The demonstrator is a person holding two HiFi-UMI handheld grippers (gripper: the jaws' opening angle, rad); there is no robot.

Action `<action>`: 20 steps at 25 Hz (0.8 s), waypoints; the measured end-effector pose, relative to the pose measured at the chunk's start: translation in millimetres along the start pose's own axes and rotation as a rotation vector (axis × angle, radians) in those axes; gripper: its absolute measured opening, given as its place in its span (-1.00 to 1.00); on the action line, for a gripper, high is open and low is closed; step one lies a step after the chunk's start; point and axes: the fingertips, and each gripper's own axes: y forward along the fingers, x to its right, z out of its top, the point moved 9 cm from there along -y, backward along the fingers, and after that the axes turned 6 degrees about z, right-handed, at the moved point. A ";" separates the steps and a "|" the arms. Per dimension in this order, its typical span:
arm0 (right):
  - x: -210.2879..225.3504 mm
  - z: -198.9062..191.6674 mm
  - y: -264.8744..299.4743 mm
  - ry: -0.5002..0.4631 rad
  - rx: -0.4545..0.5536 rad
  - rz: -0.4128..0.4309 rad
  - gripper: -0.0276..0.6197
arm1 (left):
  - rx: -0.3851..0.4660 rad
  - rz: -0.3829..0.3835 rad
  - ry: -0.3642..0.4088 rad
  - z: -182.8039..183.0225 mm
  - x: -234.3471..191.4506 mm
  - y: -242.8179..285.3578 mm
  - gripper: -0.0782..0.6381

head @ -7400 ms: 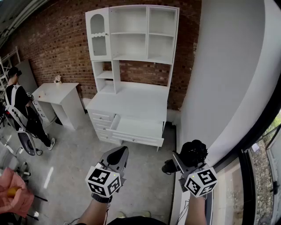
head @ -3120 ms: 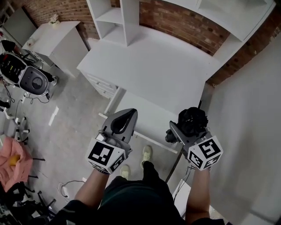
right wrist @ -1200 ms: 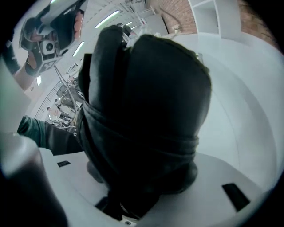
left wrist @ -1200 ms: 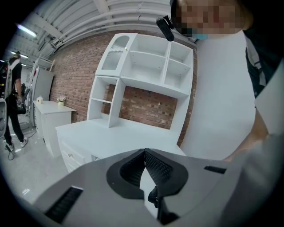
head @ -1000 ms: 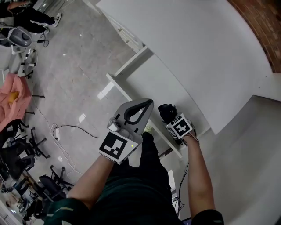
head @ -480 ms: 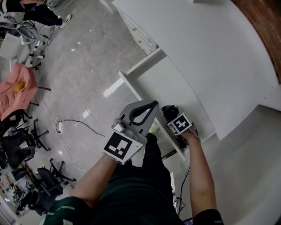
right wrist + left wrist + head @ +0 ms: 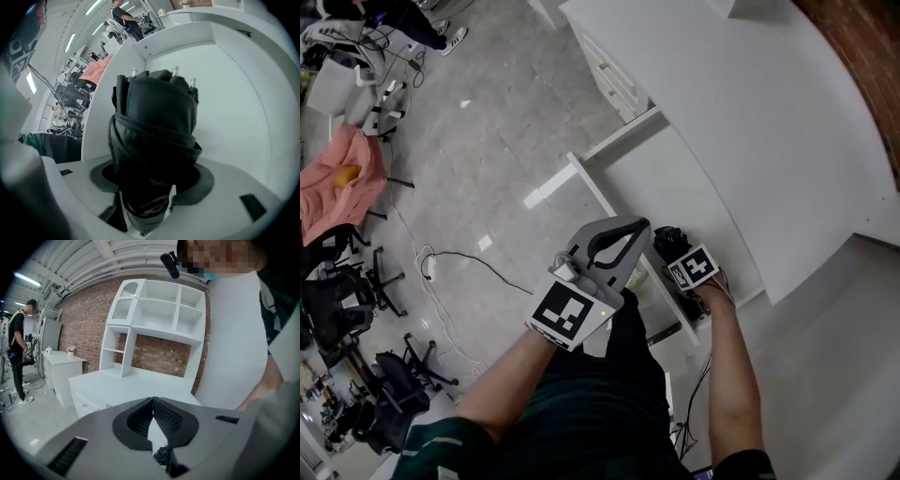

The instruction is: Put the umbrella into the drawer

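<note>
A folded black umbrella [image 7: 154,117] stands end-down in the white open drawer [image 7: 234,108], its rib tips toward the drawer floor. My right gripper [image 7: 152,180] points steeply down around the umbrella's near end. Its jaws are opening, wide apart, with the umbrella still between them. In the head view the umbrella [image 7: 667,238] and right gripper [image 7: 672,247] sit at the near right corner of the drawer [image 7: 666,178]. My left gripper [image 7: 643,226] hovers just left of them at the drawer's front edge. In its own view the left gripper [image 7: 153,401] is shut and empty.
The white desk top [image 7: 750,103] and its shelf unit [image 7: 159,310] lie beyond the drawer. A small white table [image 7: 61,366] and a person [image 7: 16,357] stand at the left. A pink cloth [image 7: 342,183], a floor cable [image 7: 459,258] and chairs [image 7: 356,281] lie left.
I have walked from across the room up to the drawer, and the right gripper lowered the umbrella into it. Over the last second the left gripper drifted slightly toward the drawer.
</note>
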 end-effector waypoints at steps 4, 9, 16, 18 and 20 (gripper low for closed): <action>-0.8 -4.2 -3.9 0.022 -0.002 -0.007 -0.12 | 0.008 -0.003 0.008 3.5 -0.1 -5.6 -0.76; -0.6 -10.0 -13.8 0.055 0.029 -0.027 -0.20 | 0.020 -0.014 0.007 3.2 -1.0 -9.8 -0.76; -18.3 -20.6 -58.5 0.163 0.251 -0.098 -0.73 | 0.039 -0.056 -0.022 8.5 -0.6 -22.2 -0.76; -25.7 -23.3 -72.1 0.192 0.325 -0.132 -0.78 | 0.032 -0.066 -0.026 10.2 0.2 -24.4 -0.76; -34.6 -27.3 -84.9 0.234 0.405 -0.169 -0.82 | 0.020 -0.066 -0.038 9.8 -0.2 -28.8 -0.76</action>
